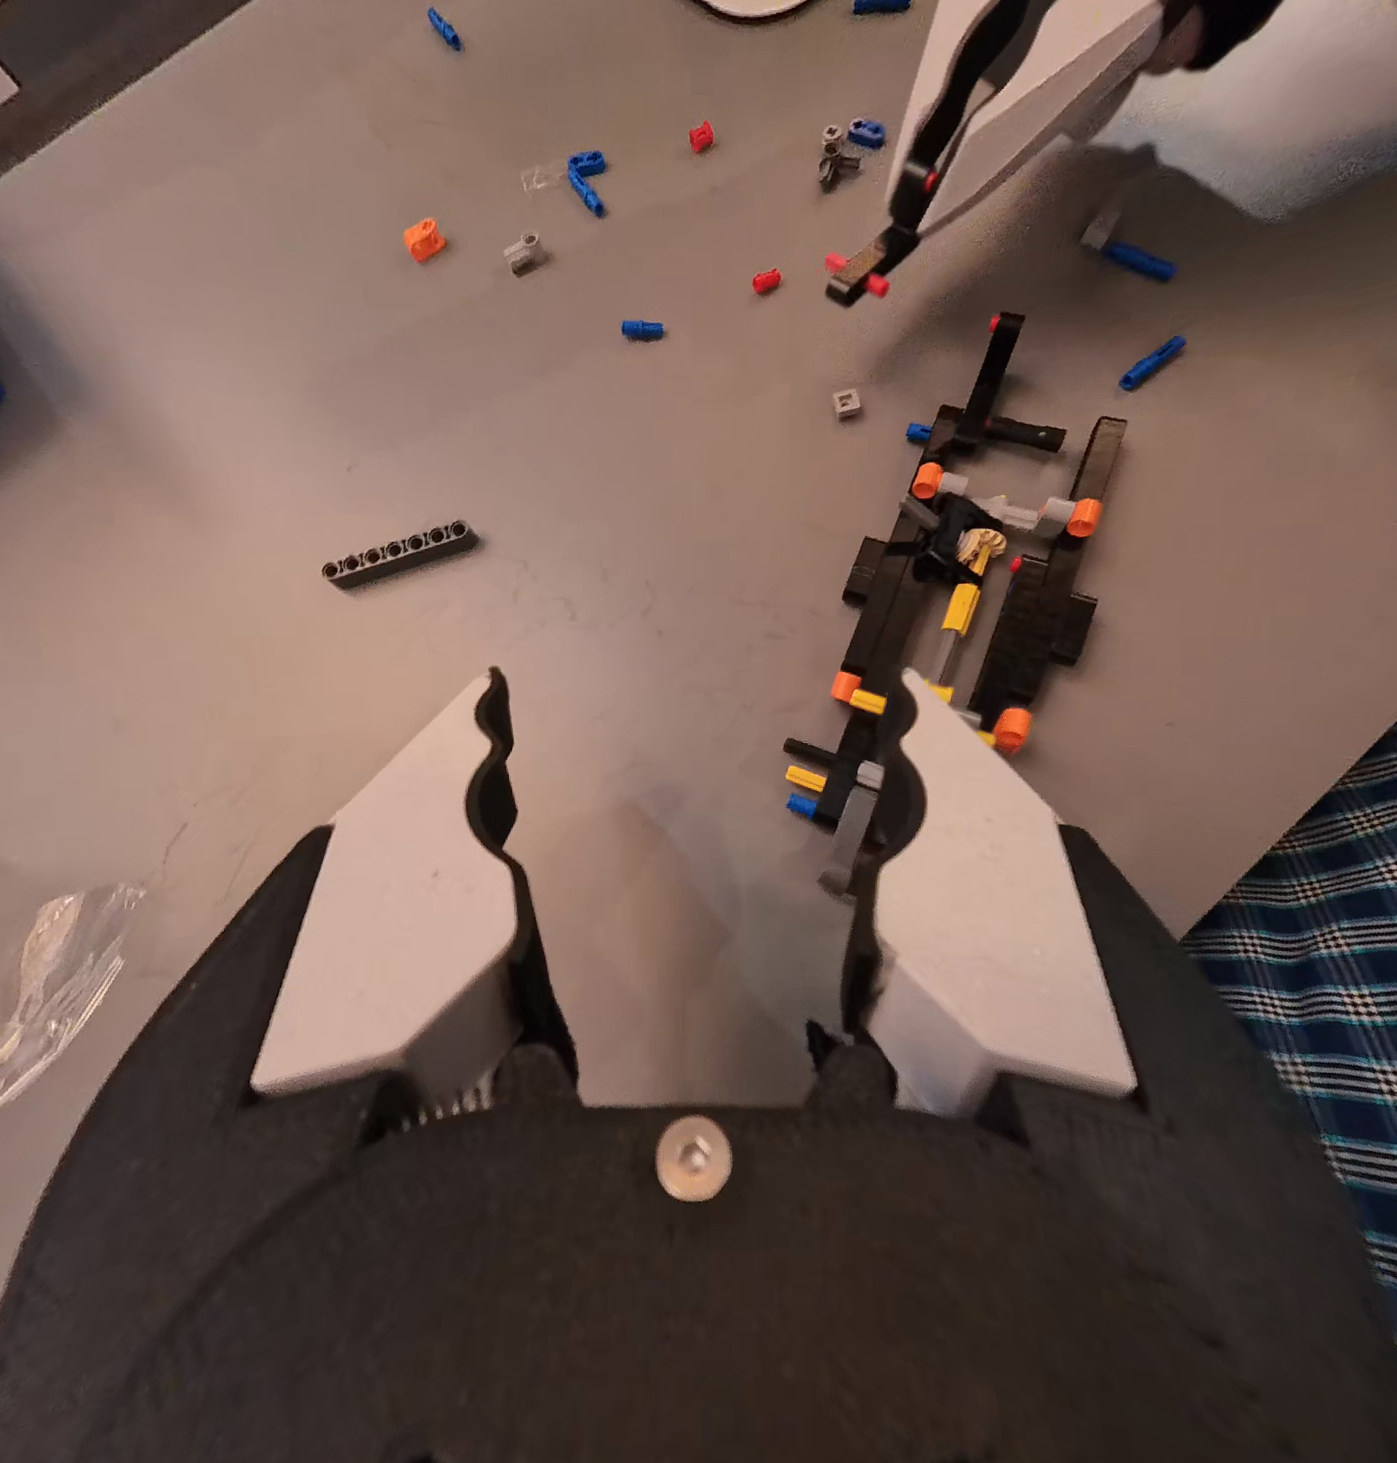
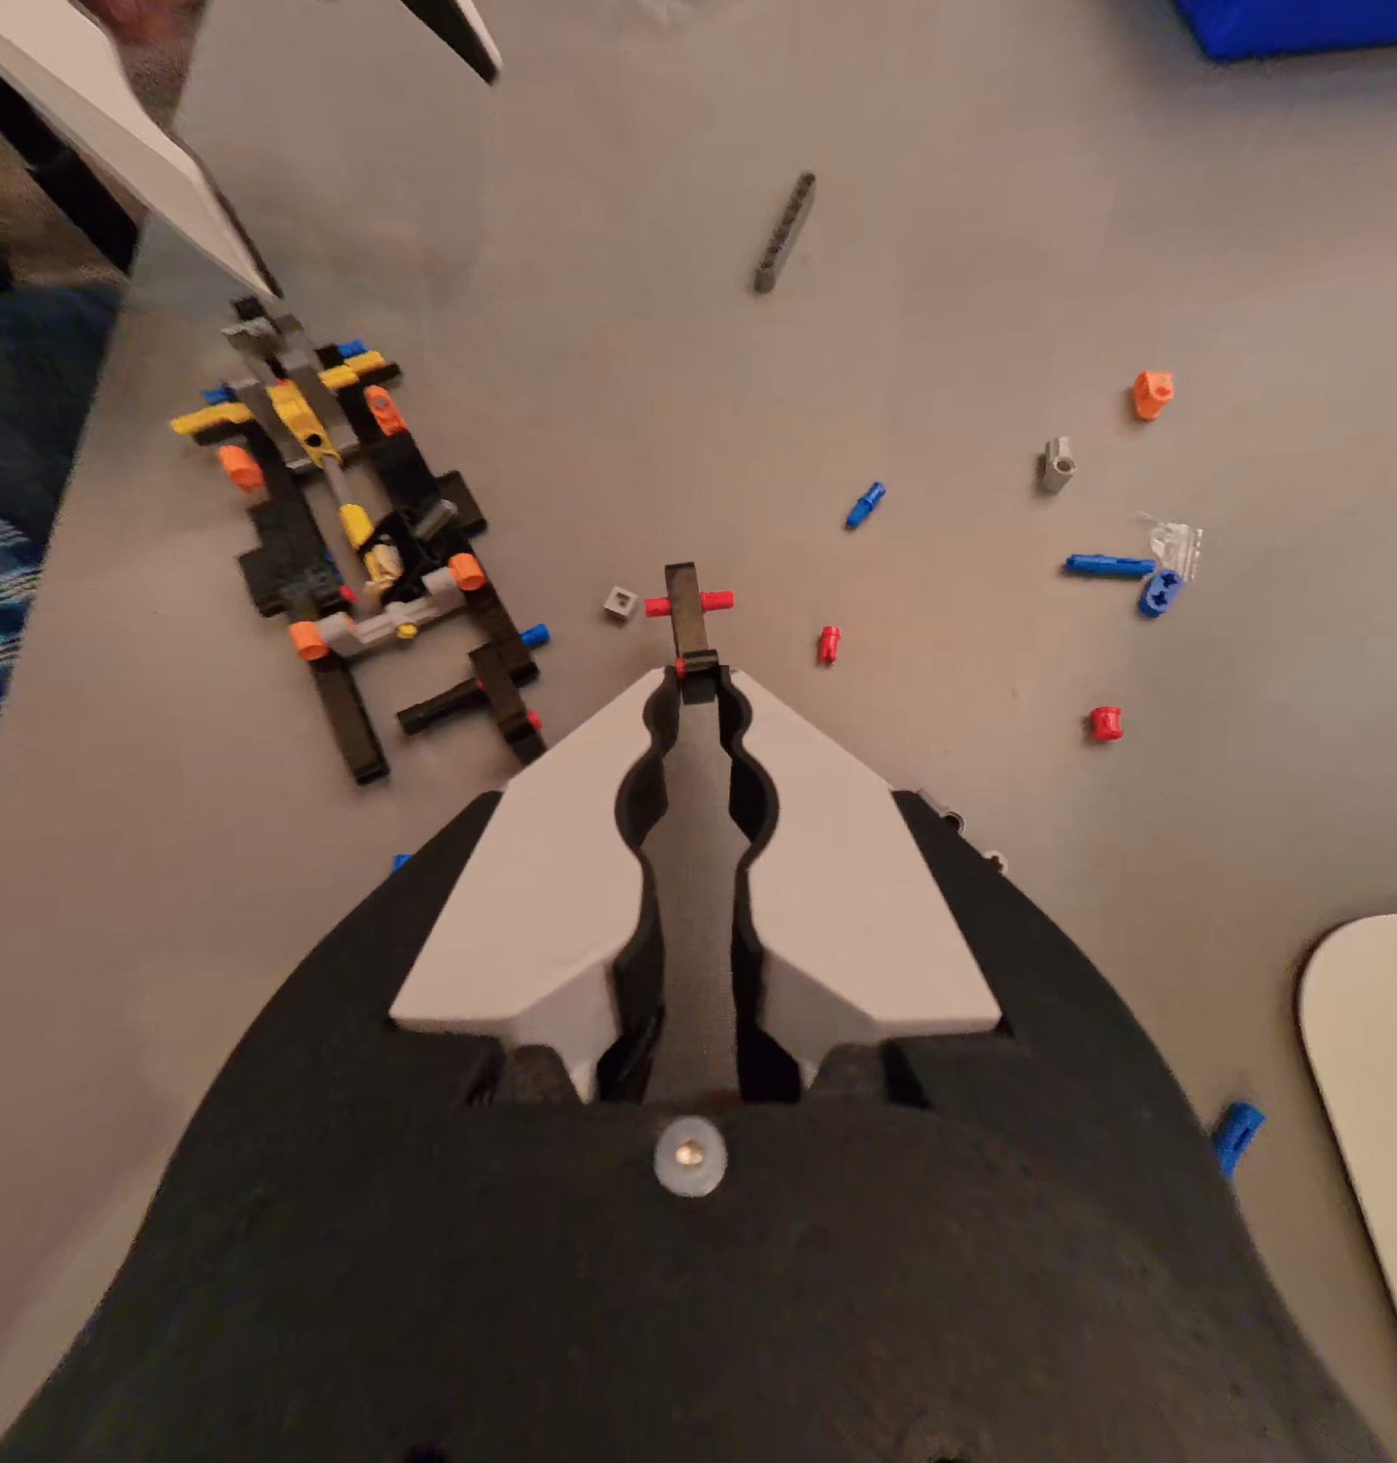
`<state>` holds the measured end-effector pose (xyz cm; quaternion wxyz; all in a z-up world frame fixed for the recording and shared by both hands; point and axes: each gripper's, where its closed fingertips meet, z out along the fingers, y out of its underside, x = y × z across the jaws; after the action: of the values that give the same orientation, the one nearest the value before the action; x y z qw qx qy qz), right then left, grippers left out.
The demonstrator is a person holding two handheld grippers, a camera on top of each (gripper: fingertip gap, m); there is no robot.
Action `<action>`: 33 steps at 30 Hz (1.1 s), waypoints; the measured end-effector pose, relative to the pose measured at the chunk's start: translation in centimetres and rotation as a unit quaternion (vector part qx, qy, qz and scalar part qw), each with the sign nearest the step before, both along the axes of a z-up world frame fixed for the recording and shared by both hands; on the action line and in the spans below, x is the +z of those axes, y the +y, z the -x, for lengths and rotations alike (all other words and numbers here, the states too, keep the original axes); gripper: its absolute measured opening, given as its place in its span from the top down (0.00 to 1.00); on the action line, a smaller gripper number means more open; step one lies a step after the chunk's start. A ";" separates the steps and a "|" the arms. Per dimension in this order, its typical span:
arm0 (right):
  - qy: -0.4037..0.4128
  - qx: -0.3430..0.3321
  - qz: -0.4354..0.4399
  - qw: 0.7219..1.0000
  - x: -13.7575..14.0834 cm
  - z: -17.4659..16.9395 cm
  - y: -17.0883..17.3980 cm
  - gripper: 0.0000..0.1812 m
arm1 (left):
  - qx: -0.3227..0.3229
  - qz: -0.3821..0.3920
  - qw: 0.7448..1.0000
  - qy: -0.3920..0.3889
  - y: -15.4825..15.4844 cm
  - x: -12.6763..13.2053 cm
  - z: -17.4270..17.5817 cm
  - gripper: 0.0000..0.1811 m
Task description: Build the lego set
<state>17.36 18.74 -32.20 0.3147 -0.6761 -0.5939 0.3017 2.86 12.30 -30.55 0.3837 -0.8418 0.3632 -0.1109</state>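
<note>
Now right claw (image 2: 696,673) pinches black beam (image 2: 689,606), beside chassis (image 2: 362,538).

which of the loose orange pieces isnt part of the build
The lone orange connector on the bare table beside a grey connector; the other orange ones sit fixed on the black chassis.

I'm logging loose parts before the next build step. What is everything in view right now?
Chassis assembly: one, black with orange, yellow and grey parts, on the table near its edge.
Black beam with red pins: one, held above the table.
Long grey beam: one, lying alone.
Blue pins: several, scattered.
Red pieces: three, loose.
Orange connector: one, loose.
Grey connector: one, beside the orange connector.
Small grey square: one.
Clear bag: one, table edge.
Table: grey.
Left gripper: open, empty.
Right gripper: shut on the black beam.
</note>
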 end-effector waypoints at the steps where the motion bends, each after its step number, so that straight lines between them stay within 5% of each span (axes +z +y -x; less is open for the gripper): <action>1: 0.005 0.005 -0.004 1.000 0.6 -0.2 -0.3 0.96 | -0.003 -0.001 1.000 -0.001 -0.1 0.1 -0.2 0.49; 8: 0.002 0.071 -0.051 0.996 3.0 -1.8 -4.1 0.96 | -0.041 -0.004 0.999 0.000 -0.9 0.6 -2.4 0.48; 21: -0.011 0.121 -0.079 0.989 1.9 -2.4 -7.4 0.96 | -0.107 -0.010 0.994 0.024 -2.5 1.1 -7.2 0.48; 33: -0.066 0.127 -0.039 0.989 -0.4 -3.2 -7.7 0.96 | -0.186 0.045 0.976 0.106 -4.2 -2.9 -10.7 0.47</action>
<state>20.54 11.03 -32.61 0.2603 -0.6007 -0.7057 0.2707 13.57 8.14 -33.43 0.2770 -0.7829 0.5469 -0.1065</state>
